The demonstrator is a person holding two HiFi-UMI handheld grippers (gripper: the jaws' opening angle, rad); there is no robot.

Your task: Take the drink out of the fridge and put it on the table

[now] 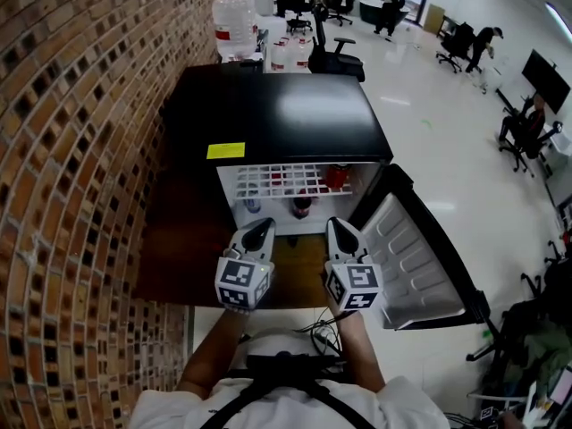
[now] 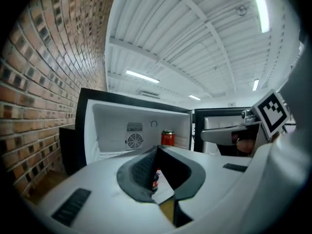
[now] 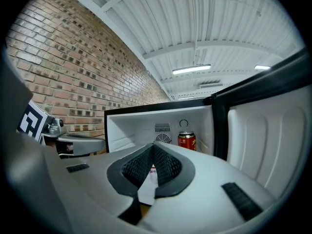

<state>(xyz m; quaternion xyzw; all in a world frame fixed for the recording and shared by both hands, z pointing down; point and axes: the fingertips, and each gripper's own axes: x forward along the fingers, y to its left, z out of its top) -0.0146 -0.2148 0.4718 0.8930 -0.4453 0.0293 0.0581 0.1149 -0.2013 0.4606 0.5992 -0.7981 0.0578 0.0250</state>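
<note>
A black mini fridge (image 1: 277,114) stands open, its door (image 1: 420,257) swung out to the right. A red drink can (image 1: 337,178) stands on the white wire shelf at the right; it also shows in the left gripper view (image 2: 167,138) and in the right gripper view (image 3: 186,141). Lower in the fridge stands a small dark bottle (image 1: 302,207). My left gripper (image 1: 262,226) and right gripper (image 1: 338,224) hover side by side just before the opening. Both are shut with nothing between their jaws, left (image 2: 157,147) and right (image 3: 152,146) alike.
A brick wall (image 1: 80,150) runs along the left, close to the fridge. Big water jugs (image 1: 234,25) and office chairs (image 1: 331,47) stand behind it. People work far off at the back right. The open door's inner panel (image 3: 263,135) bounds my right side.
</note>
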